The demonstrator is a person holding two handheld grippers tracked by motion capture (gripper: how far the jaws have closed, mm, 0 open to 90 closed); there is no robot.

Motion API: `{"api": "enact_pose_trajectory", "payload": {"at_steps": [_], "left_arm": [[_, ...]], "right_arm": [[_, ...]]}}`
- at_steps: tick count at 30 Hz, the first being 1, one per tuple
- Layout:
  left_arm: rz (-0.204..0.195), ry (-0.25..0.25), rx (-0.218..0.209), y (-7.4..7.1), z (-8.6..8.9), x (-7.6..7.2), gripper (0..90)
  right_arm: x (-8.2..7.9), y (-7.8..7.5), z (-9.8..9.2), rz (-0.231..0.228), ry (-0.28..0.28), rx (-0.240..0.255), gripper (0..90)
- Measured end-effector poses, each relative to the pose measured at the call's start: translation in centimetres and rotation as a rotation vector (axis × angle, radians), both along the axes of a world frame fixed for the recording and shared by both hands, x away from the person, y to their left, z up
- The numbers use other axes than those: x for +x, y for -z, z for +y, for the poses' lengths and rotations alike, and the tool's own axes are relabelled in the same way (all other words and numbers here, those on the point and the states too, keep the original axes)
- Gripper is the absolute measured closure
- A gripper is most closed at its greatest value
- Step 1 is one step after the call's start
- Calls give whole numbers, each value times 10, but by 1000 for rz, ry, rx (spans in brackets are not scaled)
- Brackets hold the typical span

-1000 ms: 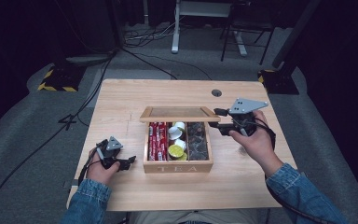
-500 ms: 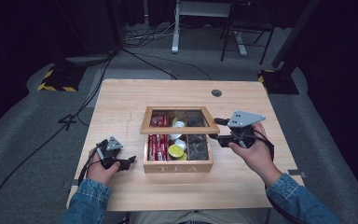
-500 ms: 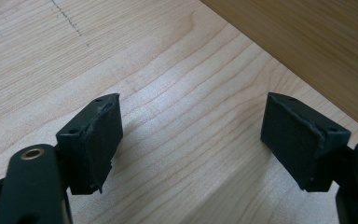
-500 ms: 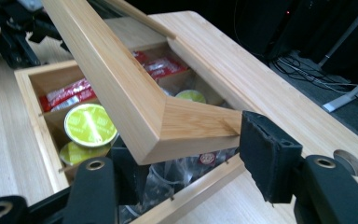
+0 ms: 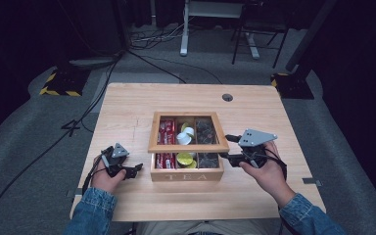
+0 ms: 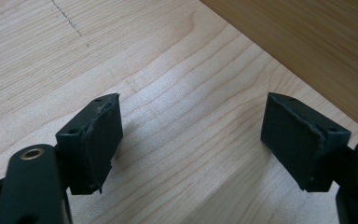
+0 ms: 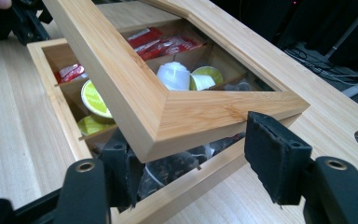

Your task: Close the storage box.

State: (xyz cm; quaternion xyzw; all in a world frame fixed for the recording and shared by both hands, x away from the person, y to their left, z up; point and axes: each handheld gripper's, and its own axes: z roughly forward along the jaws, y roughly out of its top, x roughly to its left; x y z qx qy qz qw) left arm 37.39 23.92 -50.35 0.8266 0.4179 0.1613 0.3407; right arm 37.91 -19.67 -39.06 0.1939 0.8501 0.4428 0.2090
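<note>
lid: half-raised over the tea box, corner between the right gripper jaws (contact unclear), presumably to swing it.
left gripper: released, resting beside the box.

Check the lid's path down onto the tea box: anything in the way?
The right claw itself: one jaw sits under the lid corner, above the box rim, the other outside it. The contents lie below the rim. The left claw is off to the side.

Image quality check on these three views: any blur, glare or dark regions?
High view: soft overall, table evenly lit, floor behind falls into near black. Left gripper view: sharp wood grain, soft shadows beside the open left gripper. Right gripper view: tea box lid crisp, right gripper pads near the lens slightly soft, no glare.
</note>
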Motion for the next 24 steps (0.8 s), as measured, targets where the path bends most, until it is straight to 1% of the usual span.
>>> {"api": "enact_pose_trajectory", "payload": {"at_steps": [2, 10, 15, 17, 20, 22, 24], "left_arm": [[0, 1, 0, 0, 0, 0, 210], [1, 2, 1, 0, 0, 1, 210], [2, 2, 0, 0, 0, 1, 210], [1, 3, 1, 0, 0, 1, 210], [0, 3, 2, 0, 0, 1, 210], [1, 2, 1, 0, 0, 1, 210], [0, 3, 2, 0, 0, 1, 210]], "right_arm": [[-3, 3, 0, -7, 0, -11, 395], [-9, 13, 0, -6, 0, -29, 385], [-11, 17, 0, 1, 1, -28, 380], [-12, 18, -1, 13, -2, -15, 380], [-13, 20, -2, 17, -6, -13, 381], [-14, 22, -3, 35, -7, -11, 385], [-14, 24, -3, 44, -10, -12, 388]]}}
